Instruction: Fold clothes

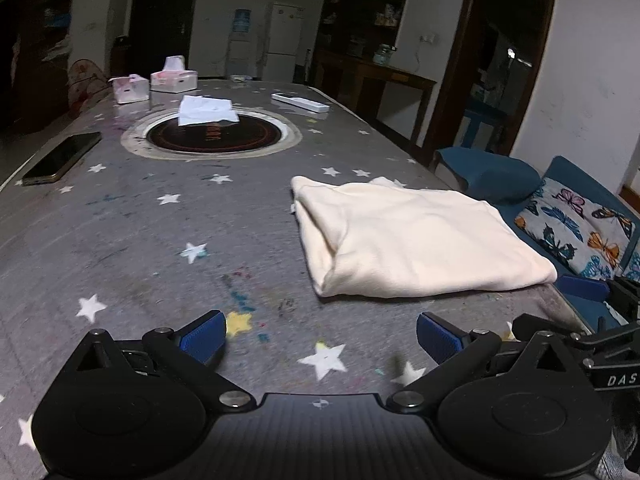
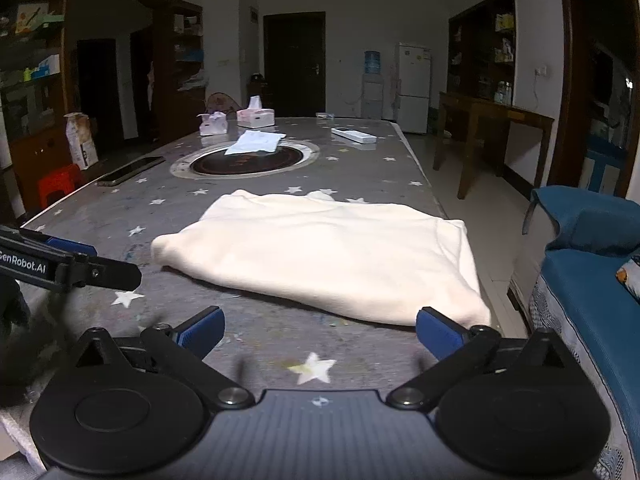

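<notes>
Cream garment (image 2: 320,252), folded into a thick pad on star-print table (image 1: 132,232), near its right edge; at 1 o'clock from left gripper (image 1: 320,338), at 12 o'clock from right gripper (image 2: 320,334). Both sets of jaws spread wide, holding nothing. Probably soft, light, limp, non-slippery. Best pinched at the layered near corner (image 2: 472,308), all plies together.

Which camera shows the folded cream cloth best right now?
The right wrist view: the folded cream cloth lies centred, all edges visible. The left wrist view shows the cloth off to the right, at a slant.
</notes>
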{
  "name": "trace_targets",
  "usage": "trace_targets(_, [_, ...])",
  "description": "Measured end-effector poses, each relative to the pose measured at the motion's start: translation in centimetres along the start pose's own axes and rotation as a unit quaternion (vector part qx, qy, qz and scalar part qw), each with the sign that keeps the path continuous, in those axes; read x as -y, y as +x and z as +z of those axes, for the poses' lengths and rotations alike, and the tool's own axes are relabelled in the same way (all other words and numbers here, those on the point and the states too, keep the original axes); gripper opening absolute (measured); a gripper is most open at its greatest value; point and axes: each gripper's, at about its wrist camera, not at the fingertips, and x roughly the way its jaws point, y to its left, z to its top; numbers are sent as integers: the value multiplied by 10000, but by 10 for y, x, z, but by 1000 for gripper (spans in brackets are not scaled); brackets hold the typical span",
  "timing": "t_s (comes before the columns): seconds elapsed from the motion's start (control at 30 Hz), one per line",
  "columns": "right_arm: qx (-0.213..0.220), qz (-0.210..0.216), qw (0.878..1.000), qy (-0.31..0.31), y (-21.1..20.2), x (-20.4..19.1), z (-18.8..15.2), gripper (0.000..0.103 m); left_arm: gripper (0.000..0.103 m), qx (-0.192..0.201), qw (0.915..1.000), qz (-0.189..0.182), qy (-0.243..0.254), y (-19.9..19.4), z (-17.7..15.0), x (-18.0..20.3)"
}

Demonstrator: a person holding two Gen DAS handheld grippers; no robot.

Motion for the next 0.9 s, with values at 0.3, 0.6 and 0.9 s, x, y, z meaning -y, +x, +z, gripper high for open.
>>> trace_targets(0.3, [-128,83,9999,42,2,-17,1,103,103,215,9993,260,-129,-20,-8,-16])
trace_targets(0.6, [-211,64,9997,136,6,-29,0,103,103,296,9975,574,-295,-37,-16,-33])
trace_targets(0.9, [-237,1,9996,129,7,-37,-3,103,103,224,9972,619,-357,-47,-25,-35])
